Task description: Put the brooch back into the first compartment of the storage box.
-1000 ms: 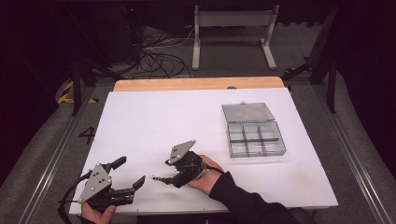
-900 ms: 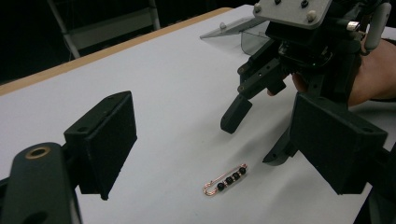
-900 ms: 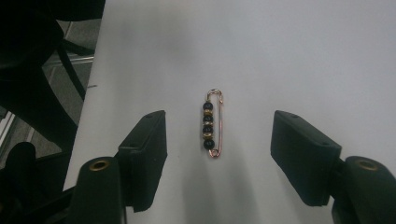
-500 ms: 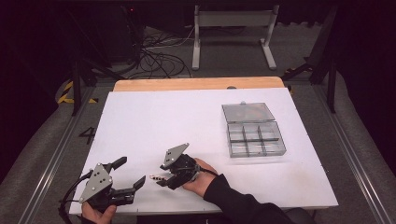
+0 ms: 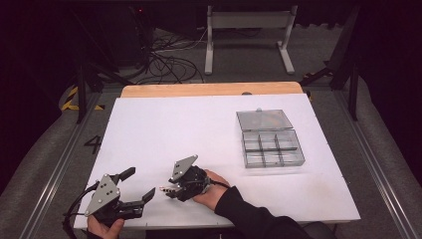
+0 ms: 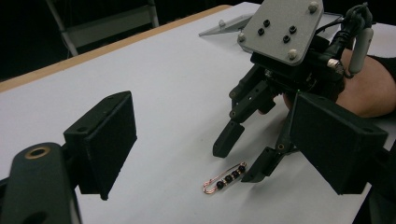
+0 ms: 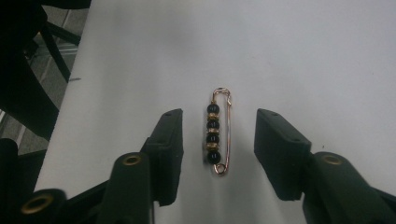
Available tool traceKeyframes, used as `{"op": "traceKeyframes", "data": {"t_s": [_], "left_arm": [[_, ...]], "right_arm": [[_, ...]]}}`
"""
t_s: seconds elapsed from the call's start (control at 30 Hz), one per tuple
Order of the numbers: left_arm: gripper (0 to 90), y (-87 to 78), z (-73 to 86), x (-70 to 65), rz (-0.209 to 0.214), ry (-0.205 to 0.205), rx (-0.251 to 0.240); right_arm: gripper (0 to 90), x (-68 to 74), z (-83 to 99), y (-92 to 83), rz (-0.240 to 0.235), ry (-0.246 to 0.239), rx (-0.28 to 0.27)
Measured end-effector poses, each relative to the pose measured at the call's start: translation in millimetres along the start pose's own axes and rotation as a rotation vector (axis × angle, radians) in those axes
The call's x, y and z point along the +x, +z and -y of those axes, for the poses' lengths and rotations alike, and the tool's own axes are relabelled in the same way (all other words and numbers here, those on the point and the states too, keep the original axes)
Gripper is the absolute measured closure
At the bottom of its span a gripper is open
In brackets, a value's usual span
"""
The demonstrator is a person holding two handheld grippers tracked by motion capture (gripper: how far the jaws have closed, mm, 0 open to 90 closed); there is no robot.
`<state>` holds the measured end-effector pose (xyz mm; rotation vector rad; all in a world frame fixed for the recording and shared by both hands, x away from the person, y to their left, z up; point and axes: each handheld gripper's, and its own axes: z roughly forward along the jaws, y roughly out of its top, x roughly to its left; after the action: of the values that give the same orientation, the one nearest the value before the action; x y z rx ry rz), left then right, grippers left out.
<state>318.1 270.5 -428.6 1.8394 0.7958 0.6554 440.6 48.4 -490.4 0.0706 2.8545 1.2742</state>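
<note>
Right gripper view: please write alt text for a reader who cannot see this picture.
A rose-gold safety pin strung with four black beads lies flat on the white table, between the two black jaws of the right gripper. The jaws have just been closing, but neither pad touches the pin yet.

Bright tabletop, dark surroundings, soft shadows

Dark room, grey floor, tangled cables, metal stand.
</note>
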Motion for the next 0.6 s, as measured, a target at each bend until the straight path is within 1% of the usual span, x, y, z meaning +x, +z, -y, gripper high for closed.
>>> {"op": "traceKeyframes", "data": {"t_s": [0.13, 0.2, 0.27, 0.3, 0.33, 0.37, 0.4, 0.5, 0.53, 0.57, 0.6], "left_arm": [[16.0, 0.5, 0.2, 0.3, 0.003, 0.001, 0.004], [16.0, 0.8, 0.3, 0.1, 0.005, -0.001, 0.004], [15.9, 0.6, 0.3, 0.1, 0.004, 0.000, 0.003], [15.9, 0.4, 0.3, 0.1, 0.004, -0.001, 0.003], [15.9, 0.3, 0.3, 0.3, 0.003, -0.001, 0.002], [15.9, 0.3, 0.4, 0.2, 0.003, -0.003, 0.001], [15.9, 0.3, 0.4, 0.4, 0.004, -0.002, 0.003], [15.9, 1.0, 0.6, -0.1, 0.006, -0.007, 0.007], [15.9, 0.9, 0.3, 0.2, 0.005, 0.002, 0.008], [15.9, 0.9, 0.2, 0.0, 0.005, 0.000, 0.006], [15.9, 0.7, 0.2, 0.0, 0.005, 0.001, 0.005]], "right_arm": [[61.9, 0.6, -0.4, 1.8, -0.003, -0.008, 0.011], [67.3, 1.0, -0.8, 3.6, -0.011, -0.012, 0.024], [71.6, 1.5, -1.1, 4.0, 0.001, -0.023, 0.025], [76.5, 1.3, -1.2, 4.1, 0.003, -0.019, 0.025], [76.5, 1.3, -1.2, 4.1, 0.003, -0.019, 0.025], [78.5, 1.3, -1.2, 4.1, 0.003, -0.019, 0.025], [83.3, 2.3, -1.1, 4.3, -0.002, -0.022, 0.027], [83.5, 3.2, -1.3, 4.3, 0.004, -0.025, 0.028], [83.6, 3.3, -1.4, 4.2, 0.005, -0.023, 0.029], [83.8, 3.7, -1.6, 4.1, 0.007, -0.022, 0.029], [83.9, 4.6, -1.9, 3.6, 0.013, -0.034, 0.029]]}}
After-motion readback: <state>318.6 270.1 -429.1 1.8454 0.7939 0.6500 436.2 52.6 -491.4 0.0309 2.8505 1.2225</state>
